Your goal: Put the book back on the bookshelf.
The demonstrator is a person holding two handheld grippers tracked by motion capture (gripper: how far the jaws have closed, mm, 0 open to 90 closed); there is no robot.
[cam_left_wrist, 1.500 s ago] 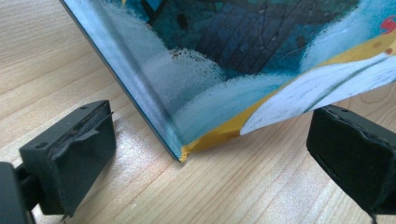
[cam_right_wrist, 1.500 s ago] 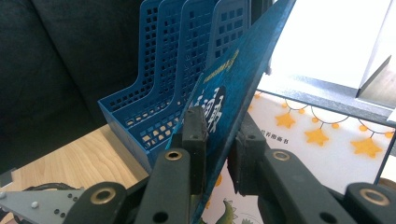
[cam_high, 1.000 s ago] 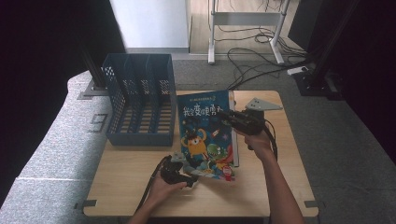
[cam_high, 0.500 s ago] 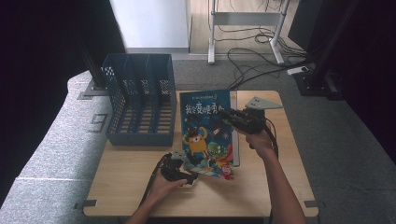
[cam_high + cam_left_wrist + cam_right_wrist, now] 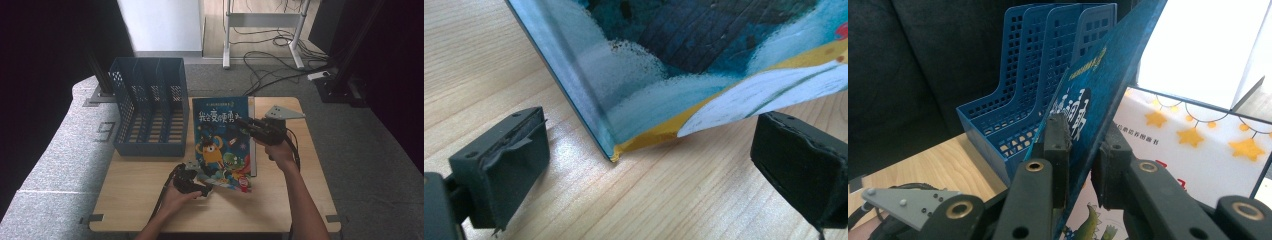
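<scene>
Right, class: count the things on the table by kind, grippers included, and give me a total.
Books: 2, the blue book and the starred book lying under it
File racks: 1, the blue file rack
Grippers: 2, the left gripper open at the blue book's corner, the right gripper shut on its edge
Total: 5

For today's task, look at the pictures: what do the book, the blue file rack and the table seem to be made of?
Book: paper with a glossy printed cover, probably laminated; it catches light along its edge.
Blue file rack: likely moulded plastic, matt, with uniform colour and a regular grid of holes.
Table: pale wood or wood-look laminate; grain lines show, smooth satin sheen.
</scene>
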